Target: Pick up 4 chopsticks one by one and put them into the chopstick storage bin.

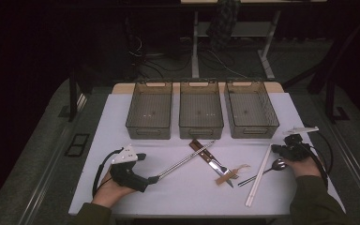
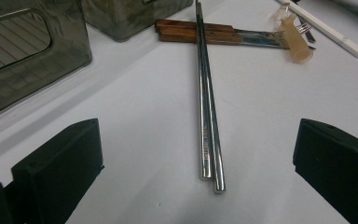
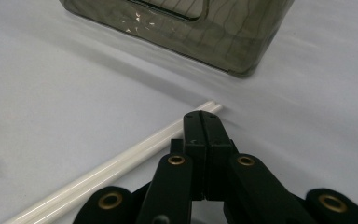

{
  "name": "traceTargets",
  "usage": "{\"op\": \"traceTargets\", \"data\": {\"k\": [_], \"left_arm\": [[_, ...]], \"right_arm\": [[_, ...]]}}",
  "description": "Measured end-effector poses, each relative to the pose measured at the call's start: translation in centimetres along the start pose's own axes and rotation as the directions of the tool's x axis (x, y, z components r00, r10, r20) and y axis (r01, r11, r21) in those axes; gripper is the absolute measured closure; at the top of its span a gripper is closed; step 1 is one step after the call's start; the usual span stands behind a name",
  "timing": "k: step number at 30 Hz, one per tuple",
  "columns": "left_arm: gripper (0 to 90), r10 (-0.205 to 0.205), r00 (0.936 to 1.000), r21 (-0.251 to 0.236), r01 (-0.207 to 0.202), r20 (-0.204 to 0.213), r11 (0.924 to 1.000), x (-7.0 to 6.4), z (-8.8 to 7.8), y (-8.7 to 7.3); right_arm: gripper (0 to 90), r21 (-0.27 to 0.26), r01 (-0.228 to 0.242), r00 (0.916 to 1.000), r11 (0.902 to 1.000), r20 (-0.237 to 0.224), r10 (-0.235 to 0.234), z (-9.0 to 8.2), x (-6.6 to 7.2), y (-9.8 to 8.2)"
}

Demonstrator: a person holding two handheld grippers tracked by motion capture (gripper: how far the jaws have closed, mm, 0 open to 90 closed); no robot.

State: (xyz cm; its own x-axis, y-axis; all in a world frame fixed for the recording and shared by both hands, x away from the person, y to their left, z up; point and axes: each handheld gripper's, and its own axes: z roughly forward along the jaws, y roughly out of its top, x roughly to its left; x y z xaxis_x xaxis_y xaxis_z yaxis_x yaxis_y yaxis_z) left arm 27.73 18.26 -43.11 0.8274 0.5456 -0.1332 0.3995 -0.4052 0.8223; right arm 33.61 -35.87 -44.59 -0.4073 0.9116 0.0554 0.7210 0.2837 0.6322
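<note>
A pair of metal chopsticks (image 1: pixel 183 161) lies slantwise on the white table (image 1: pixel 122 122). In the left gripper view their near ends (image 2: pixel 209 154) rest on the table between the wide-open jaws of my left gripper (image 2: pixel 198 133), touching neither jaw. A hand holds that gripper (image 1: pixel 151 179) at the front left. My right gripper (image 3: pixel 201 117) is shut on nothing, its tips just right of the far end of the white chopsticks (image 3: pixel 121 163). It sits at the right side of the table (image 1: pixel 275 149), above a dark spoon (image 1: pixel 277 164).
Three grey see-through bins (image 1: pixel 149 110) (image 1: pixel 201 110) (image 1: pixel 251 108) stand in a row at the back. Wood-handled cutlery (image 1: pixel 208 158) lies under the metal chopsticks' far end, with a small beige piece (image 1: pixel 228 176) beside it. White chopsticks (image 1: pixel 258 175) lie front right.
</note>
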Motion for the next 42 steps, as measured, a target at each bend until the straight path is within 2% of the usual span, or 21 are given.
{"op": "traceTargets", "data": {"k": [10,24,37,42], "left_arm": [[0.0,0.001,1.0000,0.002,-0.001,0.000,1.0000,0.0,0.0,0.0],[0.0,0.004,1.0000,0.006,-0.004,0.001,1.0000,0.0,0.1,0.0],[0.0,0.003,1.0000,0.007,-0.003,0.005,1.0000,0.0,0.2,0.0],[0.0,0.002,1.0000,0.006,-0.002,0.005,1.0000,0.0,0.1,0.0]], "right_arm": [[89.1,0.007,0.034,0.9994,0.9994,0.004,-0.034,0.7,0.8,0.8],[89.1,0.005,0.047,0.9988,0.9989,-0.010,-0.047,1.4,1.6,1.6],[89.2,-0.005,0.040,0.9975,0.9992,-0.059,-0.040,1.7,2.0,1.9],[89.1,-0.005,0.061,0.9959,0.9981,-0.066,-0.061,1.9,2.7,2.3]]}}
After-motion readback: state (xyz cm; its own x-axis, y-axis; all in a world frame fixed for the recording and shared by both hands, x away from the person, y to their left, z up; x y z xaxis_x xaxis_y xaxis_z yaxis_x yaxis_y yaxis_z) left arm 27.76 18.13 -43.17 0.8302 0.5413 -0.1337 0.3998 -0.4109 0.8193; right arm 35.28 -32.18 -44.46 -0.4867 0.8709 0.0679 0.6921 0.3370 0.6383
